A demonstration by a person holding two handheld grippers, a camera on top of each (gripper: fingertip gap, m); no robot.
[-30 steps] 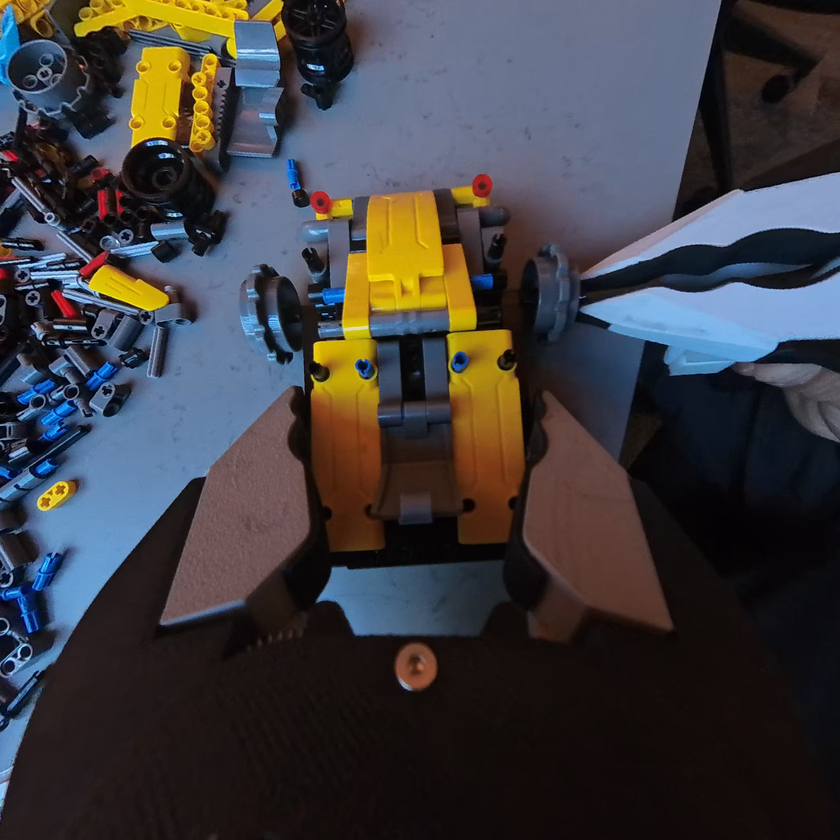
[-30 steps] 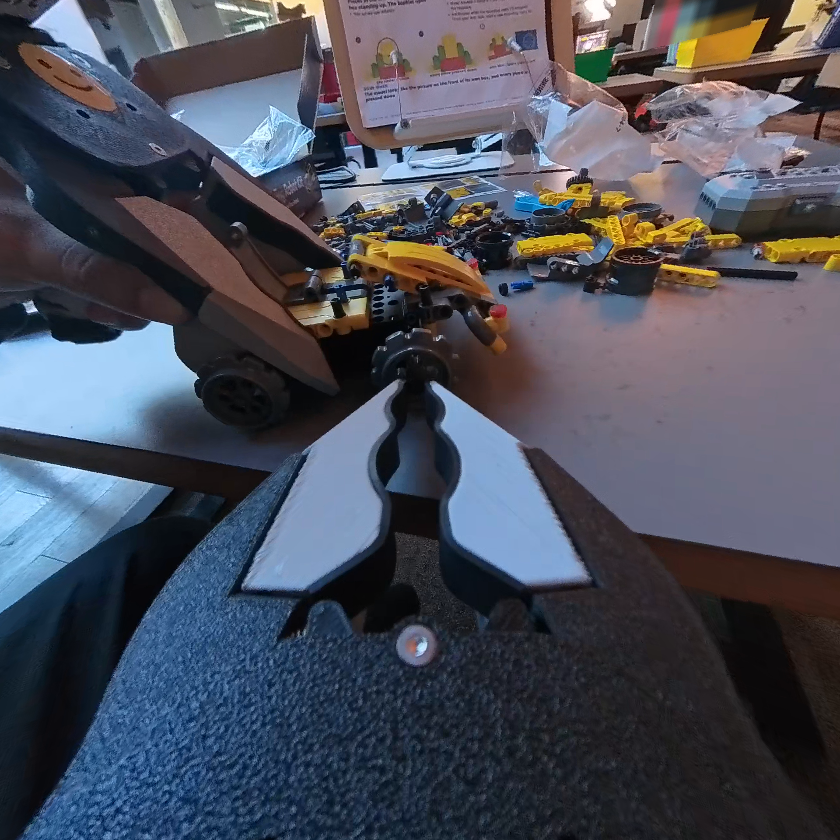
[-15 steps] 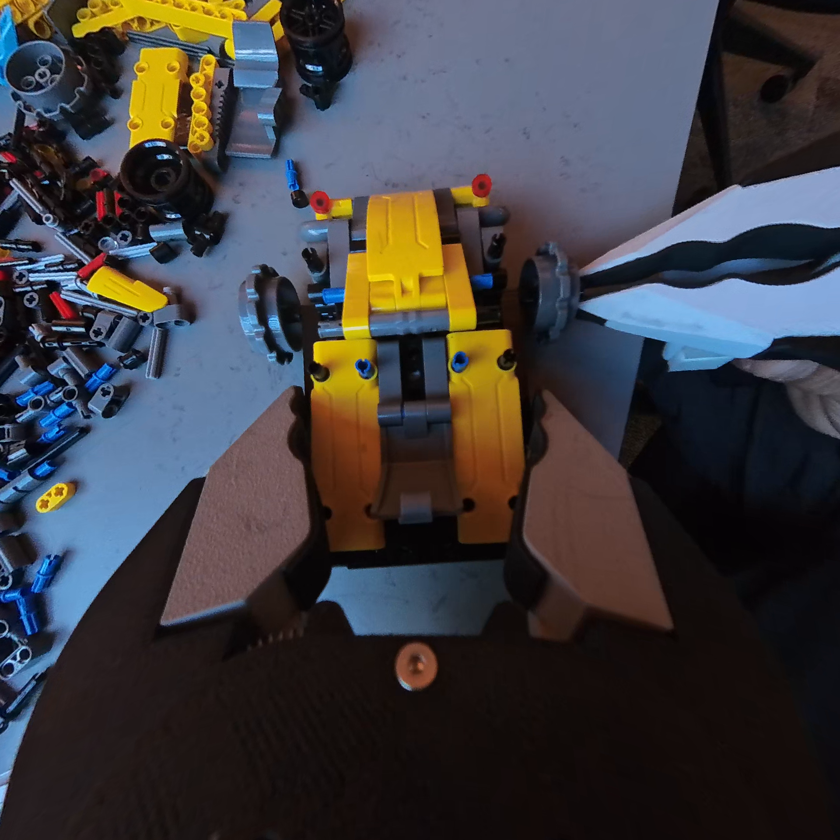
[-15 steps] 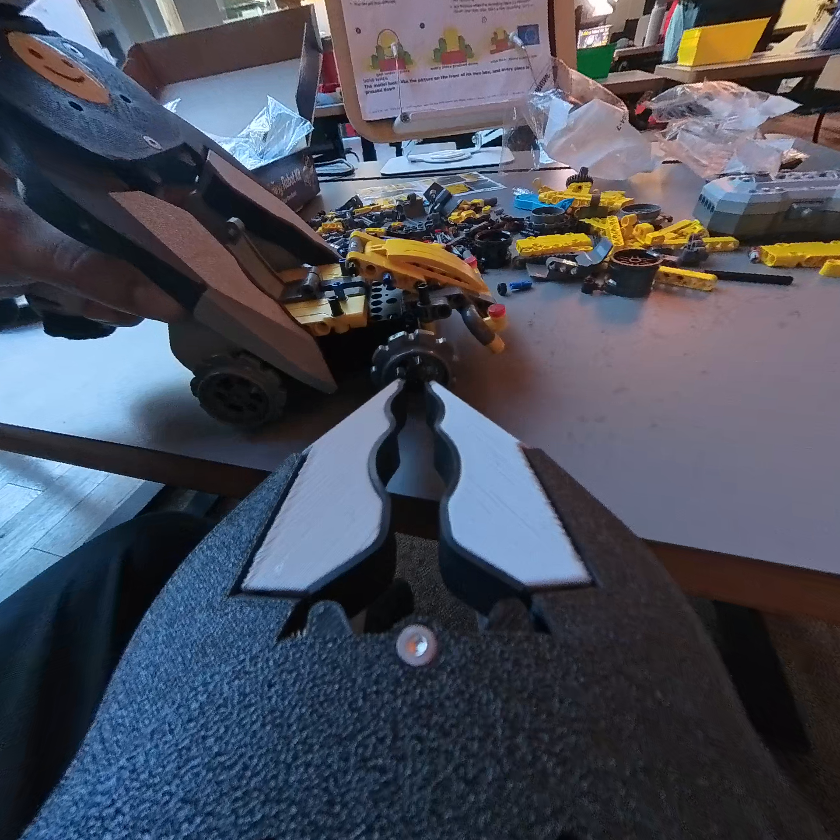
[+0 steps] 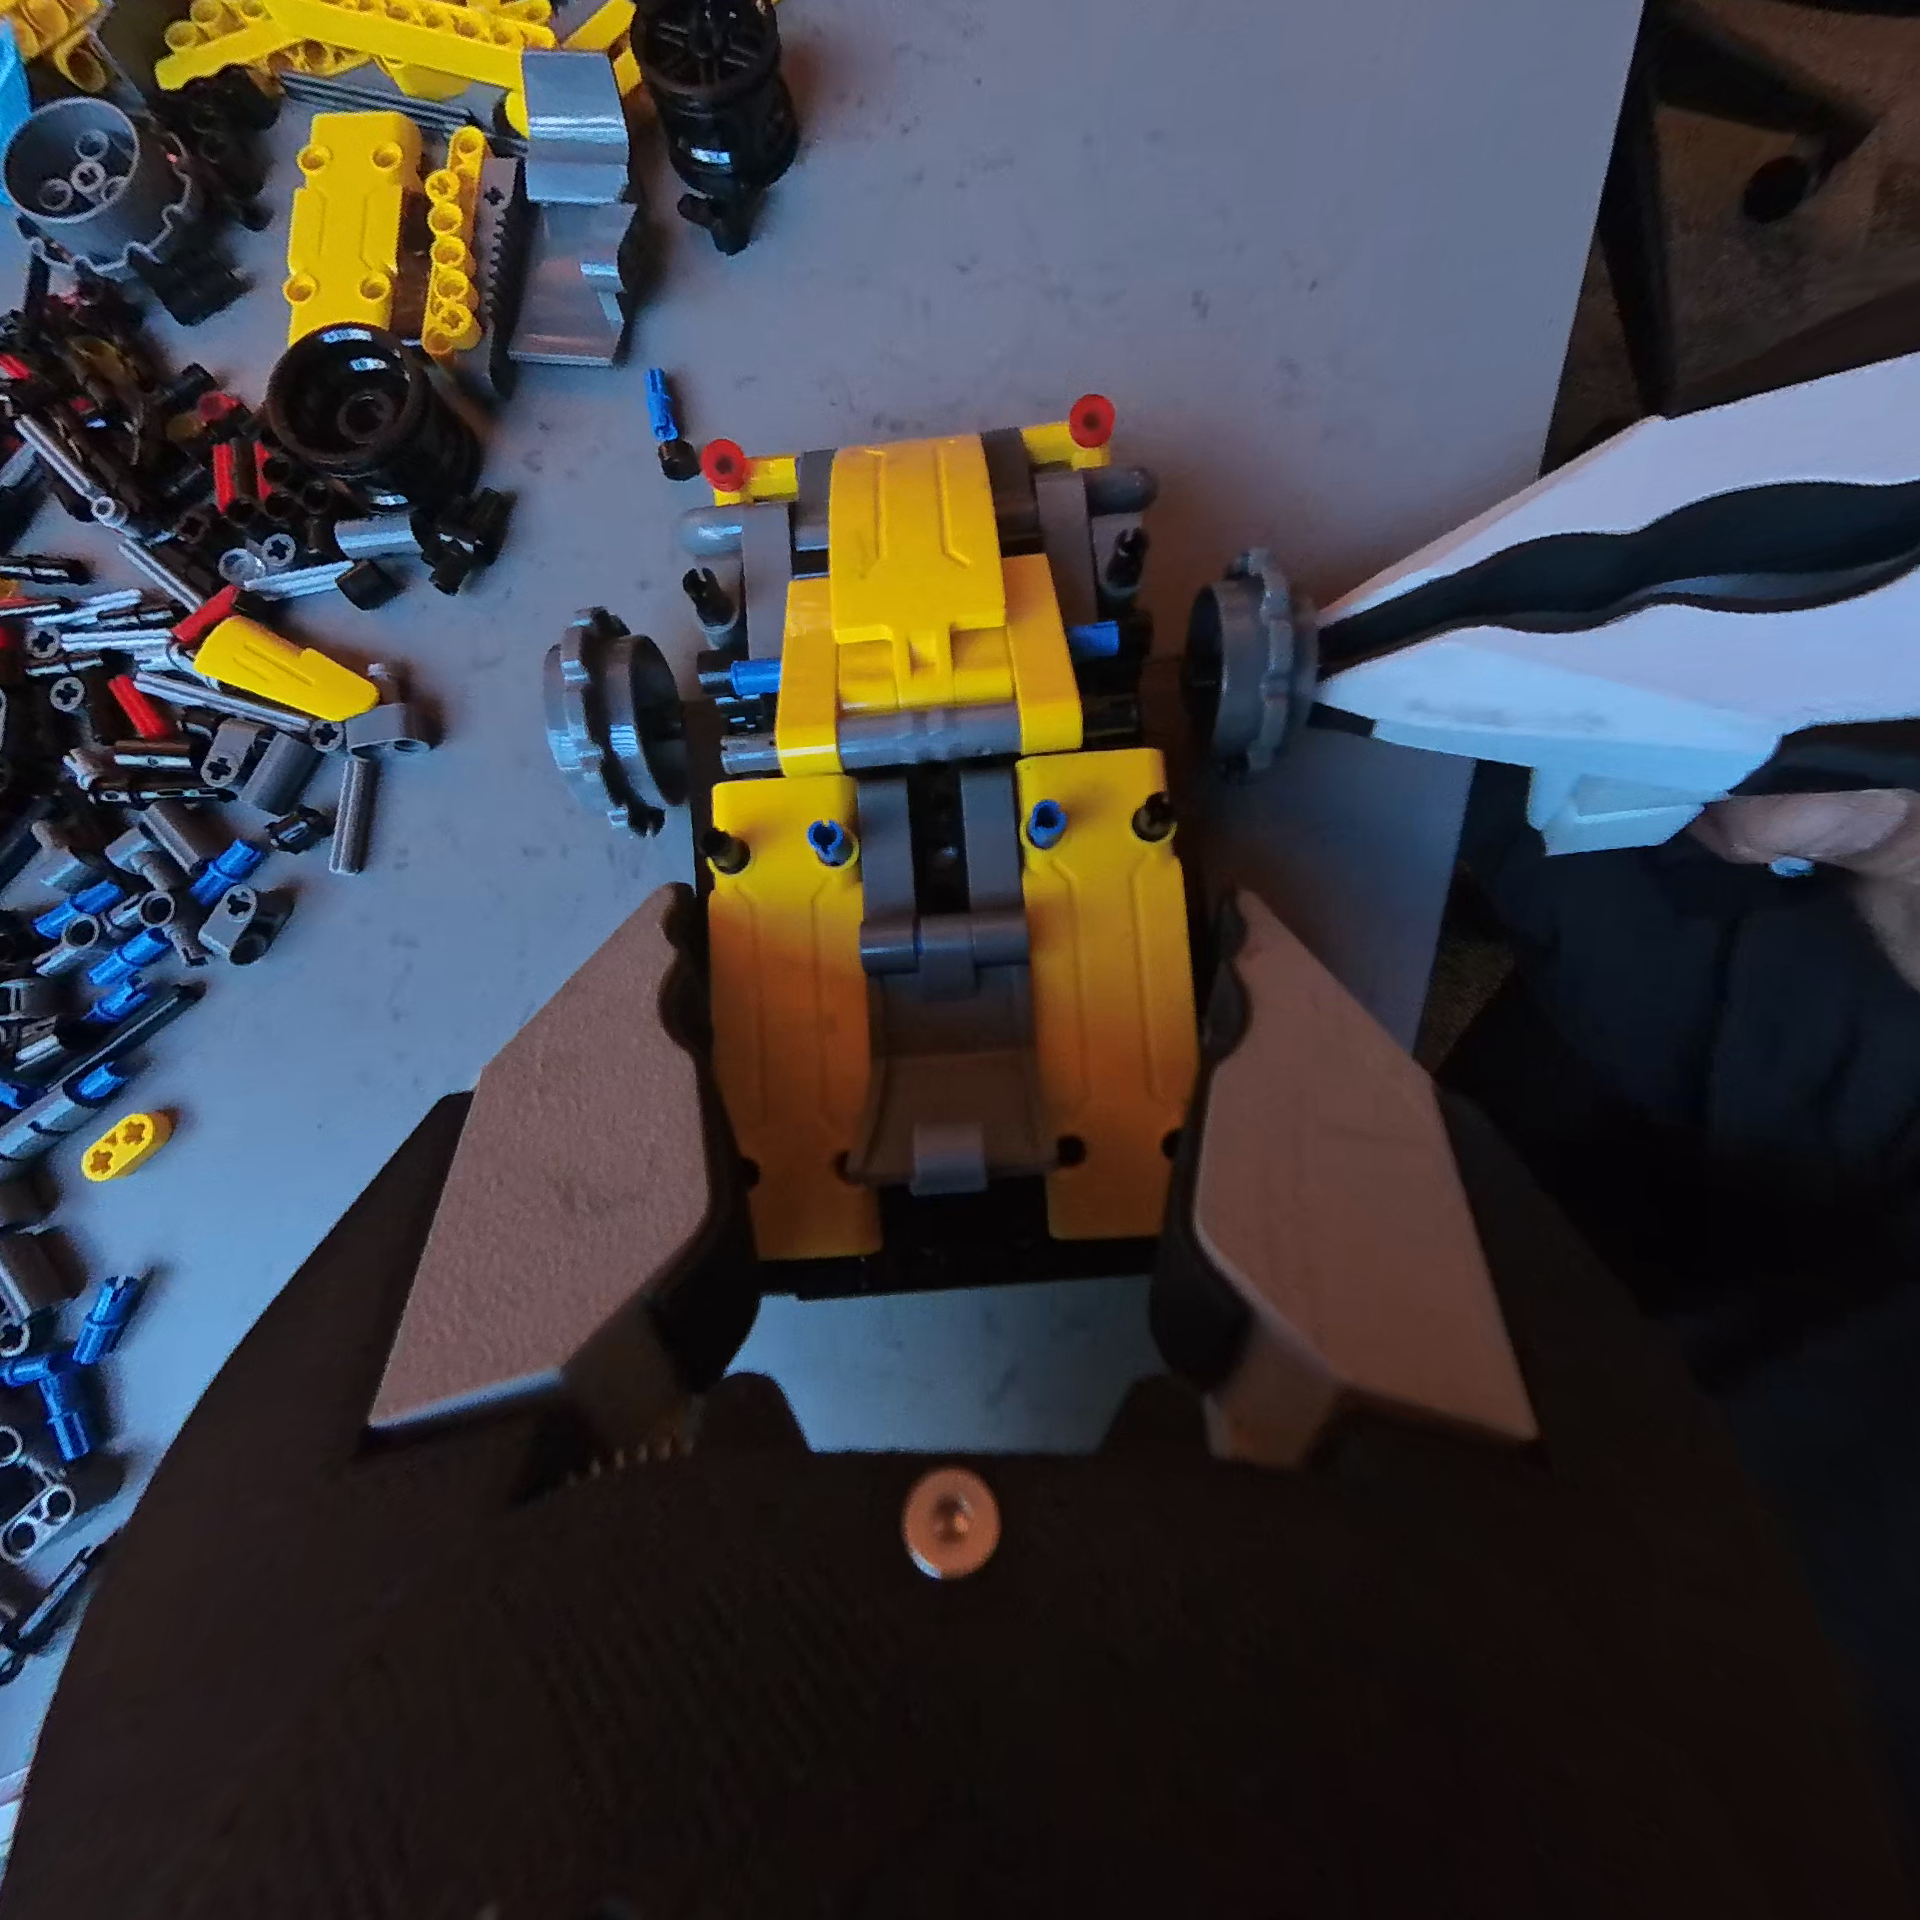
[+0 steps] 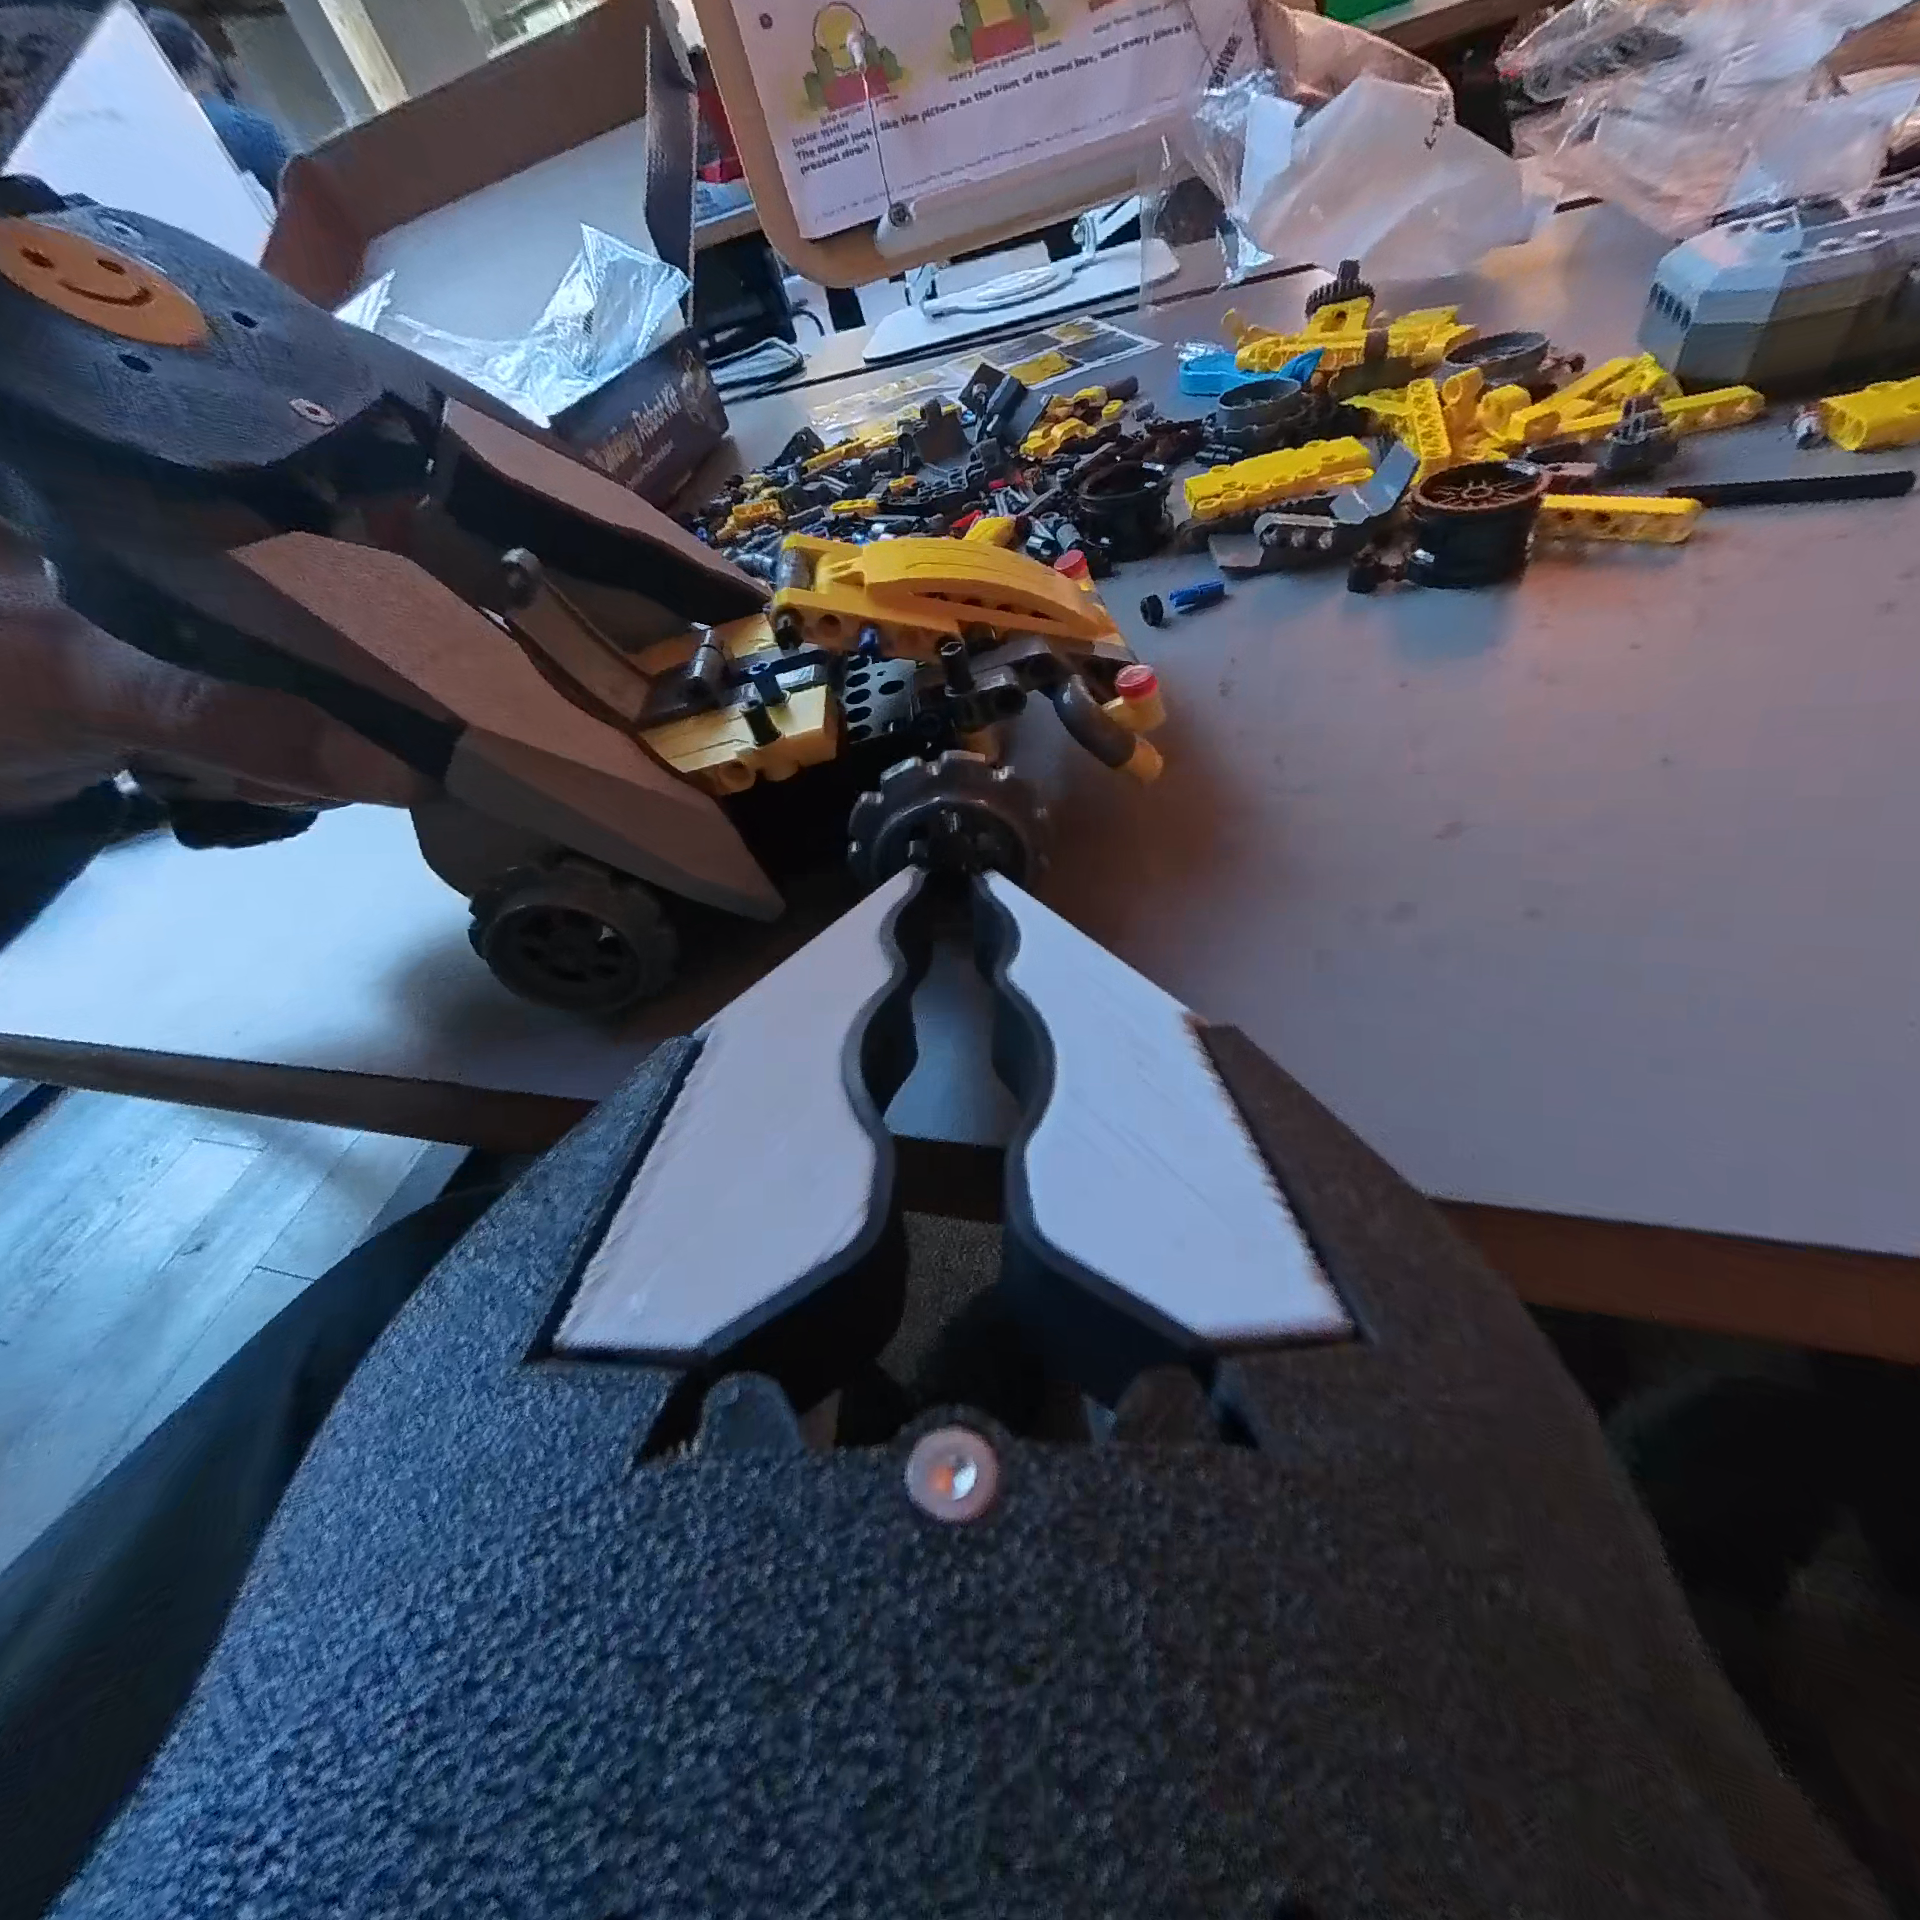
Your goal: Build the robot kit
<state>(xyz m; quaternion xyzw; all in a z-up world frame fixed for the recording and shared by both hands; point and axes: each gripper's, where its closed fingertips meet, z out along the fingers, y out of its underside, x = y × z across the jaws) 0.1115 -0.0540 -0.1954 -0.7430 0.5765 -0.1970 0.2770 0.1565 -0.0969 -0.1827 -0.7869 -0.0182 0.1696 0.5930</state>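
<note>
Cluttered workshop, grey desk [image 5: 1195, 260] strewn w/ building-toy parts. Your left gripper [image 5: 951, 935] has its jaws spread wide and pressed against both flanks of the yellow toy vehicle [image 5: 945, 883], clamping the rear body near the desk's front edge. Your right gripper [image 6: 948, 883] has its jaws nearly closed, tips pinching what looks like a black axle stub at the hub of the grey front wheel hub [image 6: 948, 821] on the vehicle's right side. A matching grey hub [image 5: 608, 717] sits on the opp. side; a black tyred rear wheel [image 6: 577, 951] rests on the desk. Loose parts pile [image 5: 156, 727] lies to the left, a cardboard box [image 6: 488, 218] & plastic bags [image 6: 1351, 177] beyond. Risk, as judged: the pinch is tiny, so a skewed pull or push could slip off, or lever the vehicle out of the left clamp toward the edge.
</note>
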